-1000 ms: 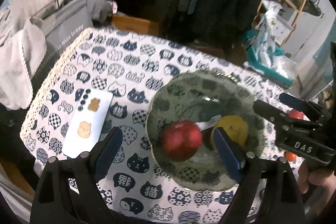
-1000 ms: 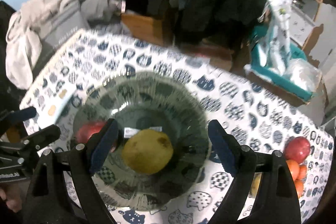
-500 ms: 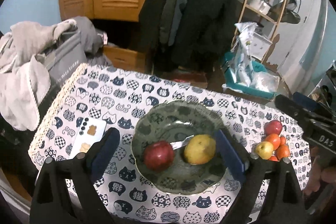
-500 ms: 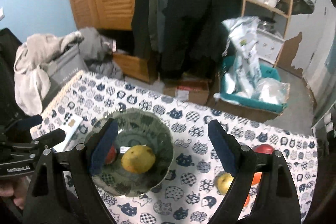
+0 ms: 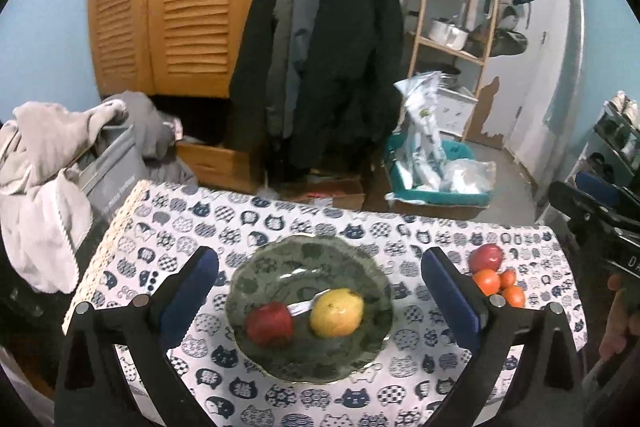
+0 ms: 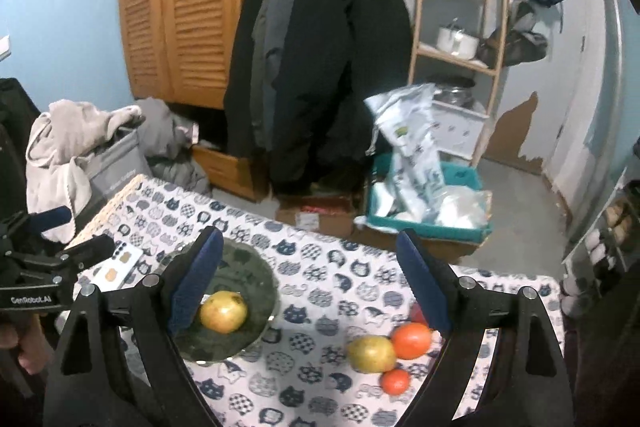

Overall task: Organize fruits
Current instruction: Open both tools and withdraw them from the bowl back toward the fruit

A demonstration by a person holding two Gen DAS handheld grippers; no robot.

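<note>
A green patterned plate (image 5: 280, 259) on the cat-print tablecloth holds a red apple (image 5: 269, 323) and a yellow pear (image 5: 337, 311); the plate (image 6: 256, 279) and pear (image 6: 223, 311) also show in the right wrist view. At the table's right end lie a red apple (image 5: 485, 256) and oranges (image 5: 486, 281), seen in the right wrist view as a yellow pear (image 6: 371, 353) and oranges (image 6: 411, 339). My left gripper (image 5: 319, 291) is open and empty, raised above the plate. My right gripper (image 6: 310, 283) is open and empty, raised between plate and fruit pile.
A white phone (image 6: 118, 265) lies on the table's left part. Grey clothes on a bin (image 5: 48, 163) stand left of the table. Behind it are hanging coats (image 5: 328, 59), a wooden shelf (image 5: 456, 11) and a teal bin (image 5: 436, 171).
Both grippers have pulled up and back from the plate, so the whole table now shows. The red apple and yellow pear stay in the plate. Both grippers stay open.
</note>
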